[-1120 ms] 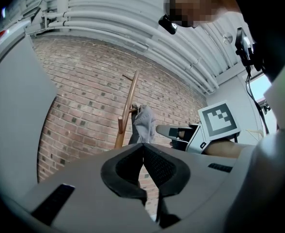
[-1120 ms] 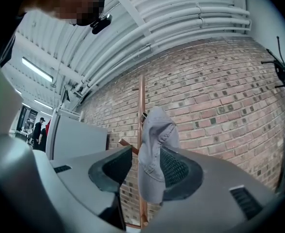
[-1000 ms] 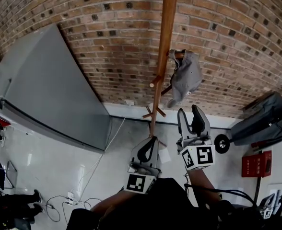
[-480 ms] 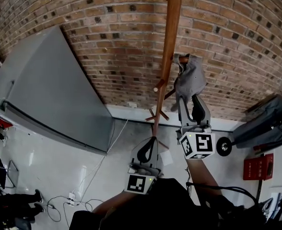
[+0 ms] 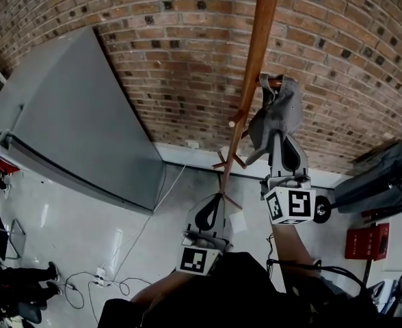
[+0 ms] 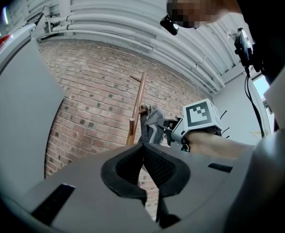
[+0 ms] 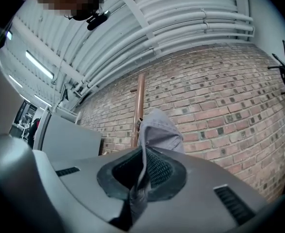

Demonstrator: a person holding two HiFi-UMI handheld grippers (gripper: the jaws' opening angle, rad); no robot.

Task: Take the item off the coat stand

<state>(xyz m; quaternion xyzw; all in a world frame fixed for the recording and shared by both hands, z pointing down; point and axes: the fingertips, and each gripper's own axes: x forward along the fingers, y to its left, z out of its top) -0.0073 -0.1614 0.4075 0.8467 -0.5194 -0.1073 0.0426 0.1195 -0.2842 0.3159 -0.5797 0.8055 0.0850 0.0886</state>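
Two grippers. Left gripper (image 5: 218,200), lower centre: jaws together, empty. Coat stand (image 5: 254,74) rises mid-frame; grey cap (image 5: 286,108) hangs on its peg (image 5: 273,82), upper right. Right gripper (image 5: 277,139) has just clamped on the cap's lower edge. Judgement: lift cap up and outward, clearing the peg, before withdrawing.

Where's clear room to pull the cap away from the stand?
Free: the bare brick wall between cap and dark bag on the right. Crowded: left of the cap, by the pole, its lower pegs and the left gripper.
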